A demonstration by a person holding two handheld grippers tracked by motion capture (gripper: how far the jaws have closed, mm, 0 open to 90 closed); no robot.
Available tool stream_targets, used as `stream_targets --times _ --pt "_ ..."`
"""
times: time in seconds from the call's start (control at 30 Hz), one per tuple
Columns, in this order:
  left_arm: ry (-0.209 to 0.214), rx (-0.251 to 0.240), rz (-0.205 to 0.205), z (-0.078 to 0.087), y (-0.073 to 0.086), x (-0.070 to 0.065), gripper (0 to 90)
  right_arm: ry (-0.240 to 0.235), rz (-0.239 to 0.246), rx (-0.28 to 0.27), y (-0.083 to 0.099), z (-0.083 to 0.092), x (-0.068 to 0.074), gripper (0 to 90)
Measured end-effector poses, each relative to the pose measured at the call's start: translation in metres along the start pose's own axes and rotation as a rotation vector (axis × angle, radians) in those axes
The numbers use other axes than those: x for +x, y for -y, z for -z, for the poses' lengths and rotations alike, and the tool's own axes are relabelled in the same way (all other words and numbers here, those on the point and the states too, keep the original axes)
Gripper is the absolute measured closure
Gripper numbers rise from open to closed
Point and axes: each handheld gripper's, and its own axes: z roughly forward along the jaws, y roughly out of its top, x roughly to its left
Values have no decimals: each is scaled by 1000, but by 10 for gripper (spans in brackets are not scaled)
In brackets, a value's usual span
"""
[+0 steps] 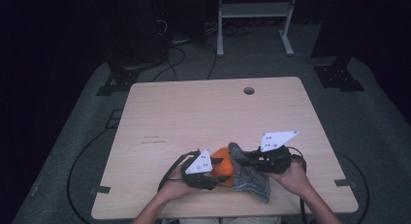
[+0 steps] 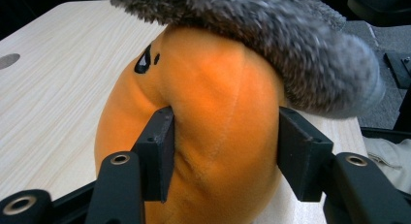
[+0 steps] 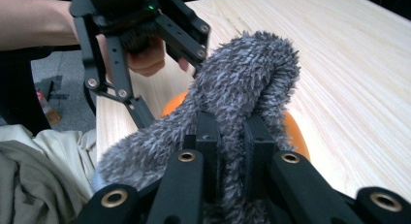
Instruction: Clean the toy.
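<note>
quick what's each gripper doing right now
left gripper: closed on the orange plush toy
right gripper: closed on the grey fuzzy cloth

Orange plush toy (image 2: 213,136): rounded, soft, w/ small black stitched marks on upper side; sitting on table near front edge, approx. centre. Its sides are denting in under pressure. Grey fuzzy cloth (image 3: 242,83): shaggy, thick, draping over toy's top and hanging down its right side toward table edge, partly bunching up.
</note>
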Motion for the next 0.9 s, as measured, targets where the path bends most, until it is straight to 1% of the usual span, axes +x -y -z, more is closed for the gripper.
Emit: stream_targets --times 0.1,0.17,0.27,0.33,0.37,0.43,0.5,0.53,0.57,0.6,0.63,0.67,0.7,0.73,0.8,0.83,0.87,0.9 --pt "7 -15 26 1 2 3 464 31 -22 -2 8 3 -8 801" --pt "7 -18 47 2 3 6 463 50 -54 -2 16 6 -13 801" --pt "6 -28 103 4 4 12 463 72 -72 -3 27 9 -13 801" --pt "-1 -40 140 5 5 16 467 69 -66 -19 28 12 -9 800" --pt "-5 -47 161 4 5 18 469 61 -59 -37 27 13 -6 800" --pt "-10 -57 197 3 5 21 470 42 -32 -69 21 14 1 799" --pt "-21 -62 220 2 5 21 469 39 -5 -70 15 10 5 799" --pt "-32 -63 231 3 5 22 459 45 1 -61 14 7 6 800" --pt "-44 -62 251 3 4 22 433 52 5 -46 15 4 4 800" --pt "-47 -62 278 3 3 23 389 58 -4 -41 18 2 2 801" --pt "-50 -61 293 2 2 24 376 67 -17 -39 21 2 -1 801" --pt "-54 -59 284 1 0 22 376 81 -22 -31 25 2 -3 802" --pt "-57 -58 280 0 0 21 383 80 -35 -34 28 4 -5 802" --pt "-59 -56 276 -2 -2 20 388 83 -36 -32 29 5 -5 802" --pt "-61 -55 284 -3 -2 21 411 100 -15 -26 28 7 0 802" --pt "-59 -56 286 -3 -2 21 422 100 -6 -30 26 7 3 802" --pt "-57 -60 285 -4 -2 21 429 88 8 -37 22 7 7 802" --pt "-52 -59 275 -6 -3 20 434 81 18 -42 20 6 9 802"
